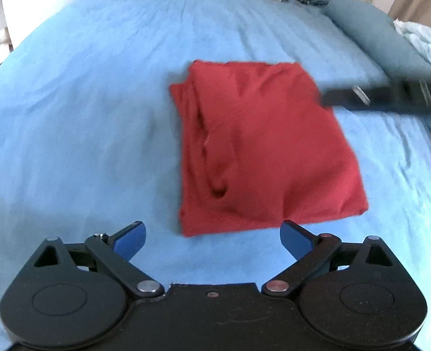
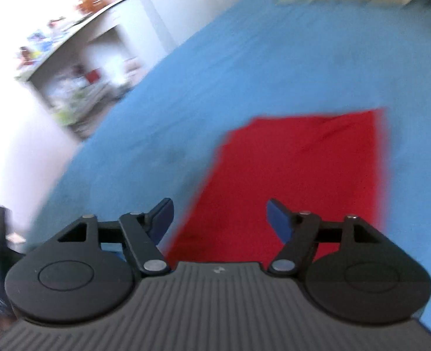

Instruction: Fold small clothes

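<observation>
The red garment point(image 1: 262, 146) lay folded into a rough rectangle on the blue bed point(image 1: 83, 117), just ahead of my left hand-held gripper point(image 1: 212, 238) and partly under my right hand-held gripper point(image 2: 219, 219); both stood wide open and held nothing. To finish well I judged I should press the puffy near edge flat and tuck in the loose layers on the far-left side of the left hand-held gripper before calling it done. The right wrist view was smeared with blur, so I could not read the cloth's seams there, and only a dark streak of the right hand-held gripper showed in the left wrist view.
</observation>
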Available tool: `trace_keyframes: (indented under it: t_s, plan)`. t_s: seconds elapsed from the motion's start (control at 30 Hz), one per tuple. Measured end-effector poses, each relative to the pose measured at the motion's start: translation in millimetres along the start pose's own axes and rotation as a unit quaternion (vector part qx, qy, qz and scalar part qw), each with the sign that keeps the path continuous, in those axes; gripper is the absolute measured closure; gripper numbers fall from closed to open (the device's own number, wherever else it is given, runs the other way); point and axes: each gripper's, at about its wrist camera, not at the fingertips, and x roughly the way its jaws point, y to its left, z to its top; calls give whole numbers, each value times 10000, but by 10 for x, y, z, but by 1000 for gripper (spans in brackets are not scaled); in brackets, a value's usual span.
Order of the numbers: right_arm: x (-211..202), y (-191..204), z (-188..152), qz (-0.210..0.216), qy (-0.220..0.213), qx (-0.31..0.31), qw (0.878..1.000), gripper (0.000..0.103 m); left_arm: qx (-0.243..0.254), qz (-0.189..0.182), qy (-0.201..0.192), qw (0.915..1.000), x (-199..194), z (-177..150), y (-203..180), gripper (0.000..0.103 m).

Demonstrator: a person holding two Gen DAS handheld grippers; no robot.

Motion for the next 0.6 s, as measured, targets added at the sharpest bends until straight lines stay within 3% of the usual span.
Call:
trace_keyframes:
  t_s: [0.13,0.3,0.6]
  plan:
    - [-213,-289,-471,-808,64,-58,9967,10,-98,190,-150,9997,76,54,-62,3]
    - [-166,-351,-1024,-1336,396,-428,9893,12,-402,346,-159,9985,197,95,-9,3]
    - [85,-365,-1192,-1859,263,-69,9822,14,-364,781,-123,9962,342,148,107,3]
